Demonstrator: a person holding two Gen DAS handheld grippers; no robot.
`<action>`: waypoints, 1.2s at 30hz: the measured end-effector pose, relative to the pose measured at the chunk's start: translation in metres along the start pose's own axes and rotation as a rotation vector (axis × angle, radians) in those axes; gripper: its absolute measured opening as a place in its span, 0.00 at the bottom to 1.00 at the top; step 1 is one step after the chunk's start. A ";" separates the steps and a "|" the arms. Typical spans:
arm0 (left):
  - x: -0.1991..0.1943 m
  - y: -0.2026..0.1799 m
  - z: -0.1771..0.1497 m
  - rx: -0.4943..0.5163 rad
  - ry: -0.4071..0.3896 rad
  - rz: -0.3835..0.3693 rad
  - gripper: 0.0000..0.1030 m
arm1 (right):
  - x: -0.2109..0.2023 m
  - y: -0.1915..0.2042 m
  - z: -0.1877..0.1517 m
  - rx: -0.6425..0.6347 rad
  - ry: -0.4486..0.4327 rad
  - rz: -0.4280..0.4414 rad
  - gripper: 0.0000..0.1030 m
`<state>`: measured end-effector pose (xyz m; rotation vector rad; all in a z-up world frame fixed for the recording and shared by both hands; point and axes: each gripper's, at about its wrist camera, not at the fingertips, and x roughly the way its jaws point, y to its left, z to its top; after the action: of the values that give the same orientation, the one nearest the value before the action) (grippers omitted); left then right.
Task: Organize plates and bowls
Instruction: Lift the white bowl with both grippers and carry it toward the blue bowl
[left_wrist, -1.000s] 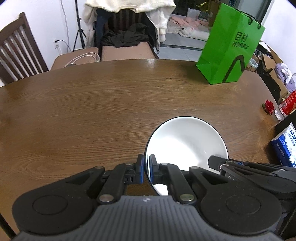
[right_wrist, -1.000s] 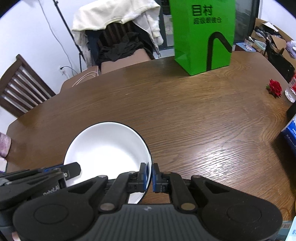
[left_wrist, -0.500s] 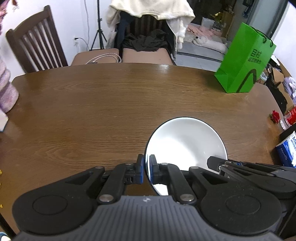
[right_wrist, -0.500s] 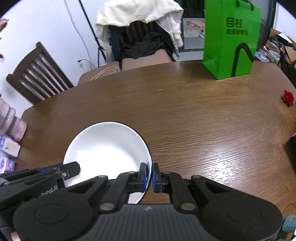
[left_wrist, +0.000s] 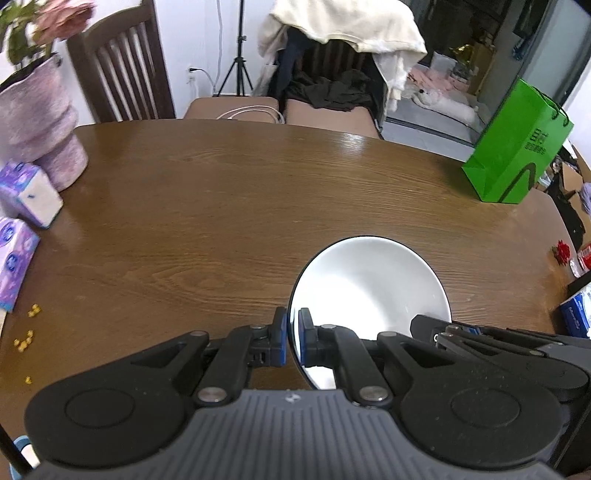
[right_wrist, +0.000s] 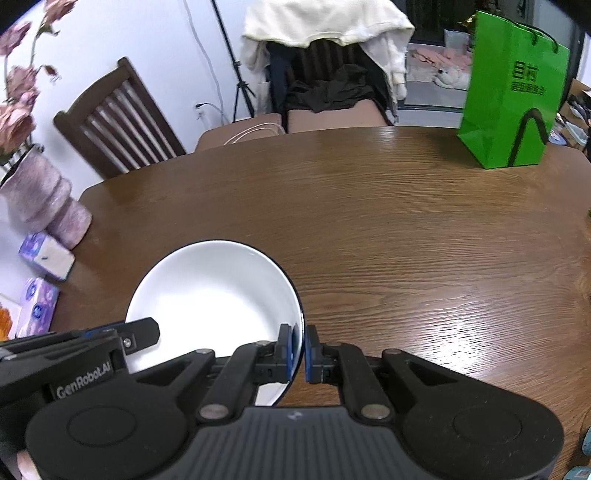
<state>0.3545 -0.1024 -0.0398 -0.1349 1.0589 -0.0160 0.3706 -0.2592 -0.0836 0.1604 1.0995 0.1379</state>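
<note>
A white bowl (left_wrist: 369, 280) with a thin dark rim hangs above the brown wooden table (left_wrist: 221, 221), carried by both grippers. My left gripper (left_wrist: 292, 332) is shut on the bowl's left rim, its blue pads pinching the edge. My right gripper (right_wrist: 299, 347) is shut on the opposite rim of the same bowl (right_wrist: 214, 288). Each gripper shows in the other's view: the right one (left_wrist: 480, 339) at the bowl's far side, the left one (right_wrist: 110, 339) at lower left. The bowl's inside holds nothing.
A green paper bag (left_wrist: 517, 147) stands at the table's far right edge. A pink vase (left_wrist: 37, 129) with flowers and purple tissue packs (left_wrist: 22, 192) sit at the left. Small yellow bits (left_wrist: 26, 336) lie near the left front edge. Chairs (right_wrist: 122, 118) stand behind the table.
Both grippers have carried the bowl leftward across the table and slightly up. The vase and tissue packs have come into view at left; the green bag has slid toward the right.
</note>
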 end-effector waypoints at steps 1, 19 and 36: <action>-0.003 0.005 -0.001 -0.007 -0.001 0.001 0.06 | -0.001 0.005 -0.001 -0.006 0.001 0.003 0.06; -0.044 0.084 -0.028 -0.115 -0.028 0.058 0.06 | -0.012 0.094 -0.027 -0.120 0.016 0.061 0.07; -0.075 0.140 -0.057 -0.200 -0.042 0.105 0.06 | -0.020 0.157 -0.054 -0.214 0.035 0.108 0.07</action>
<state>0.2613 0.0362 -0.0185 -0.2596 1.0231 0.1873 0.3083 -0.1055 -0.0590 0.0257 1.1041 0.3544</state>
